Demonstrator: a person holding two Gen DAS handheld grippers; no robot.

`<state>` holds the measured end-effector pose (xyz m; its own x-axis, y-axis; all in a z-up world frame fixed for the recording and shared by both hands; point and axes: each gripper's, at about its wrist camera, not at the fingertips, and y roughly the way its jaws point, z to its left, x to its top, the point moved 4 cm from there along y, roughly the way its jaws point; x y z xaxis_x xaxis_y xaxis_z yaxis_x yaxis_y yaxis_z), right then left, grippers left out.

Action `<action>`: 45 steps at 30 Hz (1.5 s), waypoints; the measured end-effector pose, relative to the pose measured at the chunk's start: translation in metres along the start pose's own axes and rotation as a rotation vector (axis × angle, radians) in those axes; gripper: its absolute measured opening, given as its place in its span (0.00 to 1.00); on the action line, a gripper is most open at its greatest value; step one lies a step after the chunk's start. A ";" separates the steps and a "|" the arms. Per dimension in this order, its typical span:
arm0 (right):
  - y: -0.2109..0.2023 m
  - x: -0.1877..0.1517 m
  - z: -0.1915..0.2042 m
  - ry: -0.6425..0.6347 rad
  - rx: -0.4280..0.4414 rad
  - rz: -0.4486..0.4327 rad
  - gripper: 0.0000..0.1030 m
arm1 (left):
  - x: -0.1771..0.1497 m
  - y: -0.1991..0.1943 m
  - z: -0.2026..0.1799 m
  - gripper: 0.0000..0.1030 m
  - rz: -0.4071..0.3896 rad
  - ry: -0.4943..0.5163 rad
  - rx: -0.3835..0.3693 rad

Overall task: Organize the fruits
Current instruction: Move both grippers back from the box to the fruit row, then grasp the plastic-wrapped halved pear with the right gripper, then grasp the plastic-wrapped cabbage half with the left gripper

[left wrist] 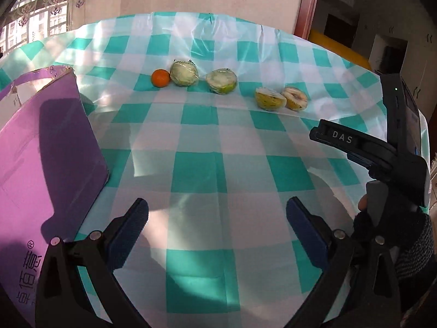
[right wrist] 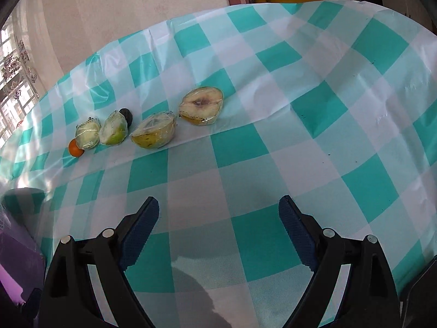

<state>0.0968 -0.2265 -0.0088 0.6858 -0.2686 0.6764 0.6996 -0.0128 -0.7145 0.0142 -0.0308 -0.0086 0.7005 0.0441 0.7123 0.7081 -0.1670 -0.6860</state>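
Fruit row on teal-checked counter (right wrist: 327, 136), both tongs empty.
Film-wrapped halved pear (right wrist: 201, 105) lies cut face up, long axis along the row; left tongs (left wrist: 217, 218) and right tongs (right wrist: 218, 216) gape wide.

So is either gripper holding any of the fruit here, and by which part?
Nothing is held. The left gripper and right gripper both stand open over bare tablecloth, well short of the wrapped fruit halves and the orange.

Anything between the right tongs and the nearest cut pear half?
Nothing. In the right wrist view, only bare checked tablecloth lies between the open right tongs and the wrapped pear half.
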 end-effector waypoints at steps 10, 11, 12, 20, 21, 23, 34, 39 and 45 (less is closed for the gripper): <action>0.048 0.028 0.048 -0.091 0.096 0.068 0.83 | 0.001 0.016 0.014 0.98 0.041 -0.110 -0.065; 0.053 0.032 0.052 -0.090 0.096 0.072 0.81 | 0.001 0.015 0.013 0.98 0.036 -0.102 -0.065; 0.059 0.036 0.056 -0.088 0.095 0.075 0.81 | 0.000 0.015 0.011 0.98 0.034 -0.092 -0.067; 0.096 0.065 0.085 -0.151 0.028 0.096 0.75 | -0.002 0.022 0.006 0.98 0.084 -0.066 -0.074; 0.098 0.067 0.087 -0.163 0.004 0.096 0.73 | -0.002 0.023 0.005 0.98 0.085 -0.064 -0.074; 0.098 0.067 0.092 -0.187 -0.007 0.095 0.63 | -0.003 0.023 0.005 0.98 0.087 -0.060 -0.069; 0.052 0.052 0.027 0.131 0.242 -0.024 0.58 | 0.023 0.044 0.005 0.98 0.069 -0.097 -0.069; 0.035 0.046 -0.004 0.266 0.272 -0.071 0.58 | 0.062 0.079 0.008 0.98 0.046 -0.173 -0.033; 0.027 0.043 -0.009 0.274 0.272 -0.096 0.58 | 0.111 0.134 0.004 0.98 0.046 -0.237 0.040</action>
<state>0.1427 -0.2473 -0.0006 0.5616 -0.5258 0.6389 0.8107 0.1952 -0.5519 0.1875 -0.0442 -0.0221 0.7302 0.2680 0.6285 0.6744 -0.1354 -0.7258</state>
